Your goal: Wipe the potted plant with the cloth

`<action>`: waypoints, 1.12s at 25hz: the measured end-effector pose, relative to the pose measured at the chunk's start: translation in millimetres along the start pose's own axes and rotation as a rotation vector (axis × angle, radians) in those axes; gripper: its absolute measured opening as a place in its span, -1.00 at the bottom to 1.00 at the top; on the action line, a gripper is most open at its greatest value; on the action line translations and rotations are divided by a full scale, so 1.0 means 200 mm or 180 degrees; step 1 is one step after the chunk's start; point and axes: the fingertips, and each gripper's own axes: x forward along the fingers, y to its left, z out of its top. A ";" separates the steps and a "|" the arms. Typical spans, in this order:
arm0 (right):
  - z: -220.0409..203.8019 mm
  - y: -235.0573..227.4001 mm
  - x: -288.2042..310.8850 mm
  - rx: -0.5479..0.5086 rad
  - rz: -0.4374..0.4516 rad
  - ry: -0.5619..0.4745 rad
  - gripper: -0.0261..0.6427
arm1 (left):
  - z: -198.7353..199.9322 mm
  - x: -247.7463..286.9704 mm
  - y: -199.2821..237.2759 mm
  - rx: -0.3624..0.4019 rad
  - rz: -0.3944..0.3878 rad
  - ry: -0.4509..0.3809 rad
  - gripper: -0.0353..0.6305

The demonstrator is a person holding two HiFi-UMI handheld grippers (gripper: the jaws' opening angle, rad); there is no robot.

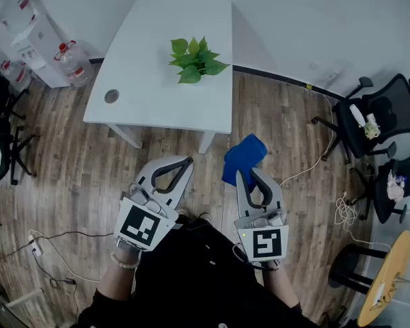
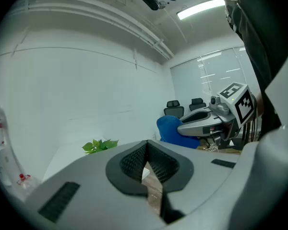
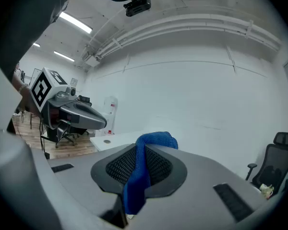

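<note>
Potted plant (image 1: 195,60) on white table (image 1: 157,74), wood floor (image 1: 68,162) below; blue cloth (image 1: 244,156) pinched in right claw (image 1: 249,173), left claw (image 1: 188,160) pressed together.

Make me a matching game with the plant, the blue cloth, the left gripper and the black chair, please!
Things:
1. potted plant
2. cloth
3. left gripper
4. office chair

Descriptions:
A. shut, holding nothing
B. black, standing on the wooden floor
C. green, sitting on the white table
D. blue, pinched in the right gripper

Pairs: 1-C, 2-D, 3-A, 4-B
</note>
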 end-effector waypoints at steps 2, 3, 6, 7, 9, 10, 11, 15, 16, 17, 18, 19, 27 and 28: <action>-0.01 0.00 0.00 -0.0012 0.0006 0.0022 -0.68 | 0.00 0.00 0.00 0.0002 0.0002 -0.0002 -0.85; -0.01 0.00 0.00 -0.0010 0.0005 0.0026 -0.68 | 0.00 0.00 0.00 0.0003 0.0003 -0.0002 -0.85; -0.01 0.00 0.00 0.0013 -0.0010 0.0014 -0.68 | -0.01 0.00 0.00 0.0003 0.0004 -0.0003 -0.85; -0.01 0.00 0.00 0.0018 -0.0014 0.0014 -0.68 | -0.01 0.00 0.00 0.0003 0.0004 -0.0007 -0.85; -0.01 0.01 0.00 0.0009 -0.0012 0.0028 -0.68 | -0.01 -0.01 0.00 0.0001 0.0007 -0.0015 -0.85; -0.01 0.01 0.00 -0.0002 -0.0011 0.0027 -0.68 | -0.01 -0.01 0.01 -0.0002 0.0010 -0.0017 -0.85; 0.00 0.02 0.00 -0.0009 -0.0014 0.0023 -0.68 | -0.01 -0.02 0.01 -0.0009 0.0015 -0.0016 -0.85; 0.01 0.00 0.00 -0.0002 -0.0080 0.0019 -0.68 | -0.01 -0.03 0.04 -0.0008 0.0021 -0.0041 -0.85; 0.01 0.00 0.00 0.0004 -0.0103 0.0025 -0.68 | -0.01 -0.03 0.04 -0.0008 0.0022 -0.0048 -0.85; 0.02 0.00 0.01 0.0009 -0.0126 0.0030 -0.68 | -0.01 -0.03 0.05 -0.0009 0.0023 -0.0053 -0.85; 0.02 0.00 0.01 0.0007 -0.0144 0.0038 -0.68 | -0.01 -0.04 0.06 -0.0006 0.0025 -0.0058 -0.85; 0.02 0.00 0.02 -0.0003 -0.0158 0.0050 -0.68 | -0.02 -0.04 0.08 0.0000 0.0028 -0.0066 -0.85; 0.06 0.06 0.02 -0.0032 -0.0314 0.0060 -0.68 | -0.01 -0.09 0.17 -0.0004 -0.0026 -0.0135 -0.85; 0.06 0.07 0.01 -0.0041 -0.0339 0.0062 -0.68 | -0.01 -0.09 0.17 0.0006 -0.0048 -0.0147 -0.85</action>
